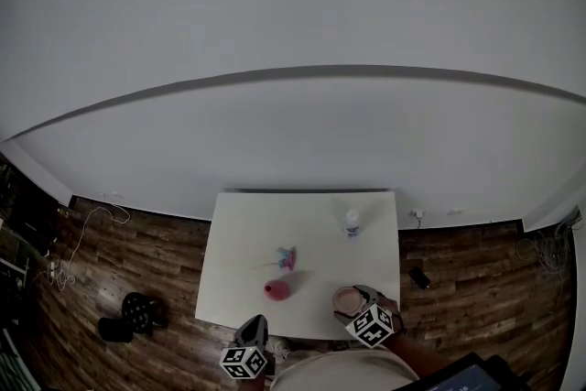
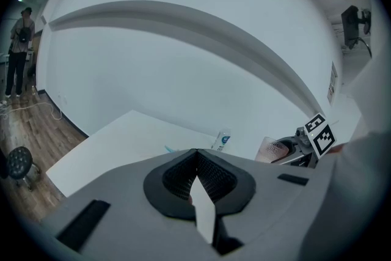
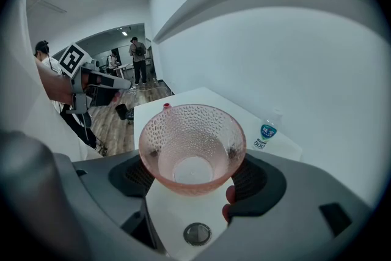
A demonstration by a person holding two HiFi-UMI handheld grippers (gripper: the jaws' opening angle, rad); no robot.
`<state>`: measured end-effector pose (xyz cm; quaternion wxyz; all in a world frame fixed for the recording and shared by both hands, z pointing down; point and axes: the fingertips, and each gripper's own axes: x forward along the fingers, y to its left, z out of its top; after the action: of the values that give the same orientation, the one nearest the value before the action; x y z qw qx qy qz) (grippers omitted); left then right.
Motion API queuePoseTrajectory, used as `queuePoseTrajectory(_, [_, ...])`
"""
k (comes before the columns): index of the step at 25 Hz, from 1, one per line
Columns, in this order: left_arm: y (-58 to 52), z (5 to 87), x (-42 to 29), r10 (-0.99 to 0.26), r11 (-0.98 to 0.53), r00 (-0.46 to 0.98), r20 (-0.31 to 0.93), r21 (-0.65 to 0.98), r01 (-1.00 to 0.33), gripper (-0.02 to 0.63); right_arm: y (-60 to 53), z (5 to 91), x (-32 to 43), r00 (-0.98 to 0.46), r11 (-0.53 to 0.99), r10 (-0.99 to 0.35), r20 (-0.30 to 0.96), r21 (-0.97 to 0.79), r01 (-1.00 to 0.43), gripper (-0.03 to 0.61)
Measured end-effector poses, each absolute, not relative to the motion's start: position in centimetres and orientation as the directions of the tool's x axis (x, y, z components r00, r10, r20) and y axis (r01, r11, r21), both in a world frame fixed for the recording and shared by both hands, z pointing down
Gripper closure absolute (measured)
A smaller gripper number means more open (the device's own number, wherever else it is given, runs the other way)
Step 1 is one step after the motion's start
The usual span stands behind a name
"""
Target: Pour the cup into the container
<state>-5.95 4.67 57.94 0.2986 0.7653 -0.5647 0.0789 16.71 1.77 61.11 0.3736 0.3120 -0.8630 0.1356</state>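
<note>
A pink dimpled glass cup [image 3: 192,147] stands upright between the pads of my right gripper [image 3: 192,163], which is shut on it. In the head view the cup [image 1: 347,298] is at the table's near right edge, with the right gripper [image 1: 355,299] around it. I see nothing inside it. A small red container [image 1: 276,290] stands on the table to the left of the cup; only its top [image 3: 165,106] shows past the cup's rim. My left gripper [image 1: 254,327] hangs off the table's near edge, and its jaws [image 2: 197,159] are shut with nothing between them.
A clear water bottle [image 1: 352,222] stands at the far right of the white table [image 1: 247,233]. A small blue and pink thing [image 1: 287,258] lies mid-table. A black stool [image 1: 139,311] stands on the wood floor at the left. People stand in the room behind.
</note>
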Motion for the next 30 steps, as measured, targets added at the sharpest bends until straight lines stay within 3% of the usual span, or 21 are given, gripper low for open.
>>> queuePoseTrajectory(30, [5.0,59.0,-7.7,-0.824,-0.131,0.304,0.478,0.361,-0.923,0.603,1.3,61.8,15.7,-0.542,0.782,-0.415,0.731,-0.018,-0.623,0.206])
